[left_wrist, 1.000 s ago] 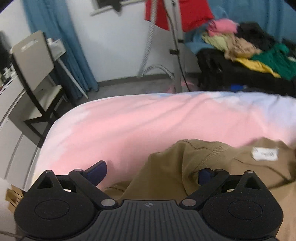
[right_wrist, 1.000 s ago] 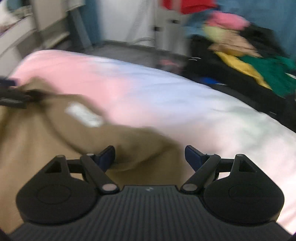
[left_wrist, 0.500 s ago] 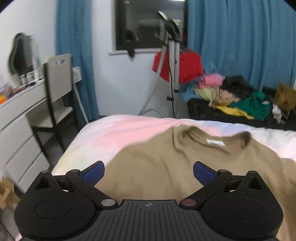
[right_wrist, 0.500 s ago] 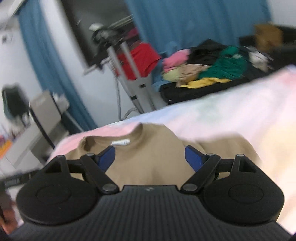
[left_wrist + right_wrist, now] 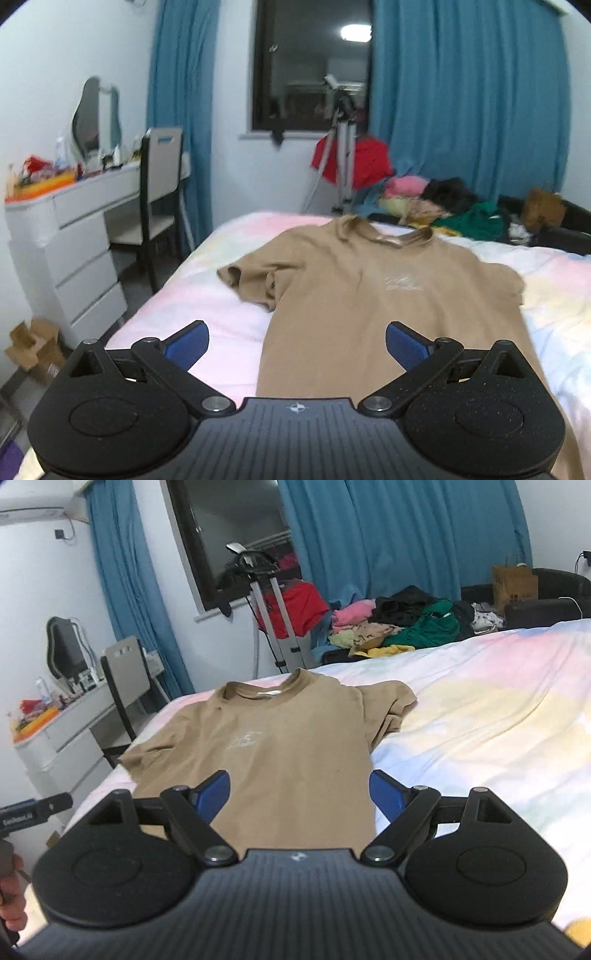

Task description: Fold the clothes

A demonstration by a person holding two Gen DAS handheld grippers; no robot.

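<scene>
A tan T-shirt (image 5: pixel 369 295) lies spread flat on the bed, collar at the far end, front up, with a faint white print on the chest. Its left sleeve (image 5: pixel 251 280) is bunched. It also shows in the right wrist view (image 5: pixel 273 746). My left gripper (image 5: pixel 297 341) is open and empty, held above the shirt's near hem. My right gripper (image 5: pixel 299 794) is open and empty, above the lower part of the shirt. The left gripper's side (image 5: pixel 37 808) shows at the left edge of the right wrist view.
The bed (image 5: pixel 480 709) has a pastel pink, yellow and blue cover. A pile of clothes (image 5: pixel 443 206) lies beyond the far end. A tripod (image 5: pixel 343 155), a white dresser (image 5: pixel 66 251) and a chair (image 5: pixel 155 192) stand to the left. Cardboard boxes (image 5: pixel 33 343) sit on the floor.
Both grippers let go of the shirt near the collar and pulled back toward the hem. The shirt now lies spread flat on the bed.
</scene>
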